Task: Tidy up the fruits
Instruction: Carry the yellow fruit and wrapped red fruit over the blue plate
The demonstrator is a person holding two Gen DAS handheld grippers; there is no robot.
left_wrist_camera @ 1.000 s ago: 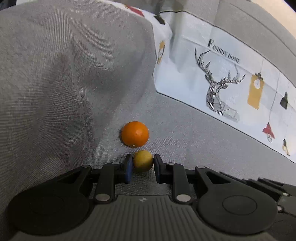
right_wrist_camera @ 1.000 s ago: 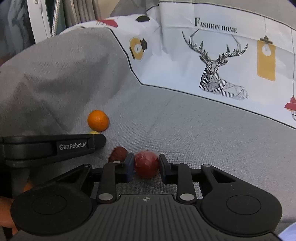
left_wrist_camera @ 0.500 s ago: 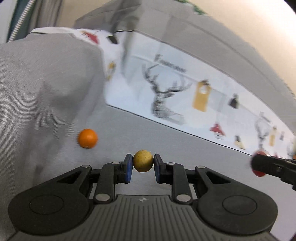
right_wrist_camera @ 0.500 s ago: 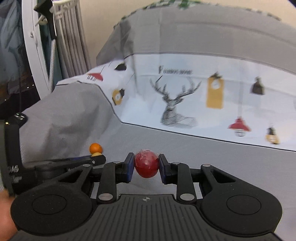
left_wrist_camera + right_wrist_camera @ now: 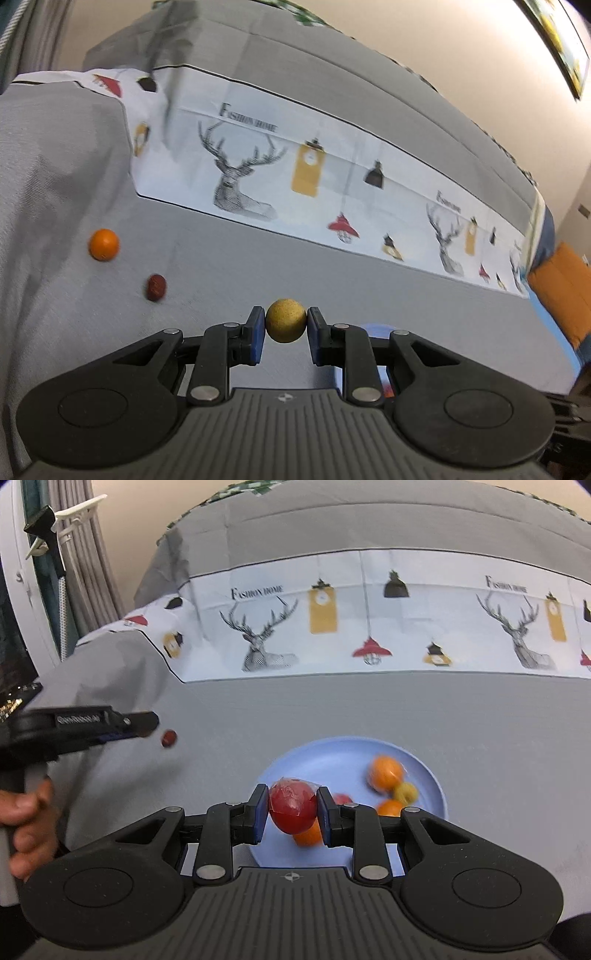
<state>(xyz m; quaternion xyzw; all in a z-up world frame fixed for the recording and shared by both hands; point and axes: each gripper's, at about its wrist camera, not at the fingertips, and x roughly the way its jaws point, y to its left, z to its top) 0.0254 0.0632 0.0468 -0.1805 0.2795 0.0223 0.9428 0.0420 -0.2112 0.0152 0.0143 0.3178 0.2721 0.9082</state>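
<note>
My left gripper (image 5: 286,326) is shut on a small yellow fruit (image 5: 286,320), held above the grey sofa seat. An orange (image 5: 104,244) and a dark red fruit (image 5: 156,287) lie on the seat to its left. My right gripper (image 5: 291,810) is shut on a red fruit in clear wrap (image 5: 293,806), over the near left part of a blue plate (image 5: 332,751). The plate holds oranges (image 5: 386,773), a yellow fruit (image 5: 405,793) and a red one (image 5: 342,798). In the right wrist view the left gripper (image 5: 142,722) shows side-on at the left, near the dark red fruit (image 5: 169,738).
The sofa's printed back band (image 5: 314,173) with deer and lamps runs behind the seat. The grey armrest (image 5: 55,166) rises at the left. An orange cushion (image 5: 561,291) sits at the far right. A hand (image 5: 26,823) grips the left tool's handle.
Both grippers have lifted off the seat with their fruits and swung right. The orange and dark red fruit now lie farther left, and the blue plate has come into the right wrist view.
</note>
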